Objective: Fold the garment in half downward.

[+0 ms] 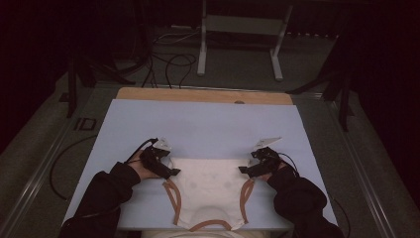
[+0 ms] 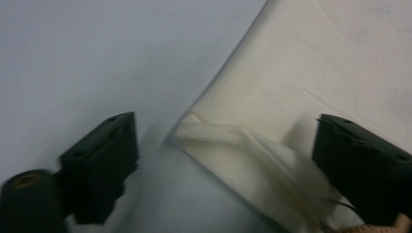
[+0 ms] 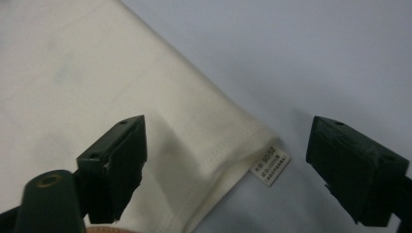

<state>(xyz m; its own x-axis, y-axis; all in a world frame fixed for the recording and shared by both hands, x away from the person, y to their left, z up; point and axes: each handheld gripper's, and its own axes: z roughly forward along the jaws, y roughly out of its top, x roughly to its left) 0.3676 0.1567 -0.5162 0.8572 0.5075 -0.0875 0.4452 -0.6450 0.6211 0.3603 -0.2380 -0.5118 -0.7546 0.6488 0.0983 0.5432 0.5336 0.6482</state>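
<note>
I have a cream tank top (image 1: 208, 191) lying flat in the lower middle of the high view, on a pale blue mat (image 1: 208, 124) that covers most of the table; its tan-trimmed neckline and armholes face the bottom edge of the frame, its hem the middle of the frame.

My left gripper (image 1: 168, 171) sits at the garment's upper left corner, left of centre in the high view. In the left gripper view its jaws stand apart — one black jaw at the lower left over bare mat, the other at the right edge over cloth — and the folded hem corner (image 2: 214, 133) lies between them in the middle of the frame, not pinched. I see no pad pressing on the fabric.

My right gripper (image 1: 246, 169) is at the opposite hem corner, right of centre in the high view. In the right gripper view its jaws are also apart: the left jaw over cream cloth at the lower left, the right jaw over blue mat at the lower right. Between them lies the stitched corner, with a small white care label (image 3: 270, 167) sticking out from the side seam onto the mat, in the lower middle of the frame.
</note>
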